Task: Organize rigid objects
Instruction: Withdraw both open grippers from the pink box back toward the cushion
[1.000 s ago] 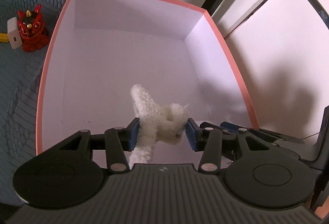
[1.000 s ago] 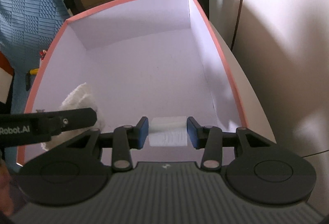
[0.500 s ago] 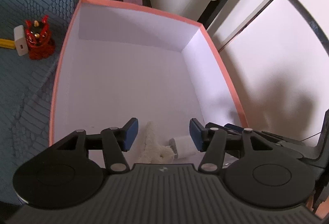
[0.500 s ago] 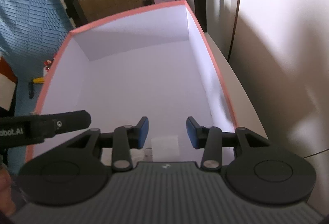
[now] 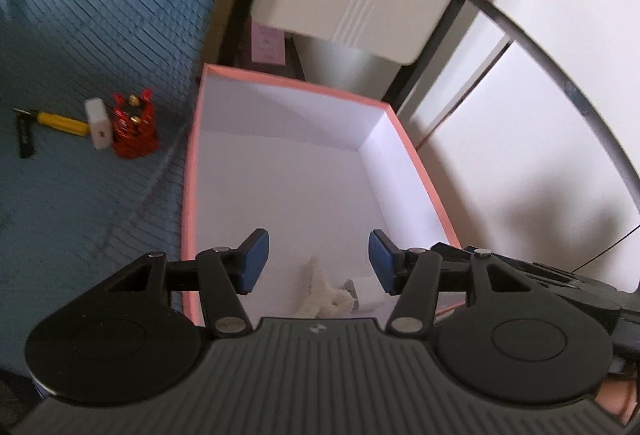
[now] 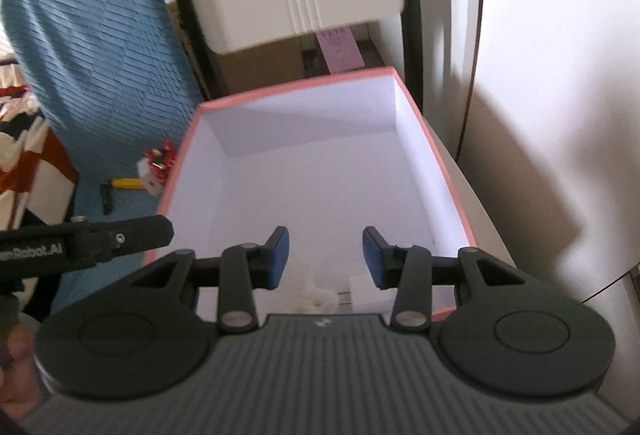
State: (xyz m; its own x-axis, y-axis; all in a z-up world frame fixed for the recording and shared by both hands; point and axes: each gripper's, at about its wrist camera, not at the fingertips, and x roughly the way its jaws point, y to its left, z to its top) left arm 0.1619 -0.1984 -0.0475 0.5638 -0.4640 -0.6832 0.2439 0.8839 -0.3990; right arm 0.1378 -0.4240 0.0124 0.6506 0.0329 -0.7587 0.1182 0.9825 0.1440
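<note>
A pink-rimmed box (image 5: 187, 195) with a white inside lies below both grippers. On its floor near the close wall lie a white fluffy piece (image 5: 320, 291) and a small white block (image 5: 368, 295) side by side. My left gripper (image 5: 318, 261) hangs open above them with nothing between its blue pads. In the right wrist view the same box (image 6: 300, 86) holds the fluffy piece (image 6: 316, 293) and the block (image 6: 364, 287). My right gripper (image 6: 325, 257) is open and empty above them.
Left of the box, on a blue quilted cover (image 5: 80, 215), stand a red figurine (image 5: 134, 133), a white charger (image 5: 98, 123), a yellow screwdriver (image 5: 60, 121) and a black item (image 5: 25, 135). A white table (image 6: 460, 171) carries the box; a white wall is on the right.
The left gripper let go of the fluffy piece, which now lies on the box floor. Both grippers rose and drew back from the box. The white block stays on the floor.
</note>
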